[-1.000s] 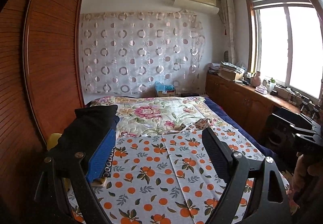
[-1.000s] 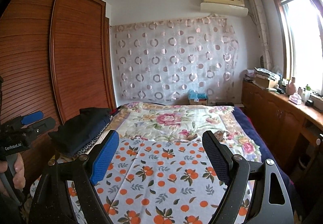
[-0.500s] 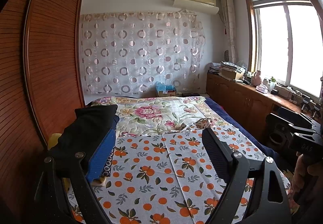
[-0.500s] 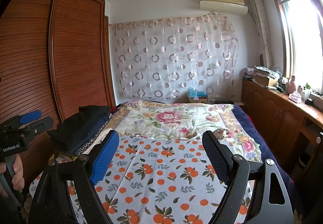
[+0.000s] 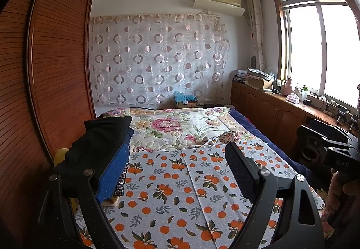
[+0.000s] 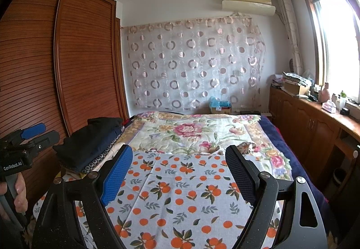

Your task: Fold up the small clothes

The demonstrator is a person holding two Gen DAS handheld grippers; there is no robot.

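Both grippers hang over the near end of the bed, jaws spread wide with nothing between them: the left gripper and the right gripper. Beneath and ahead of both lies the orange-print cloth, spread flat. Left of the left gripper sits a stack of folded dark clothes. Farther on, a small crumpled garment rests on the floral quilt, ahead of the right fingers.
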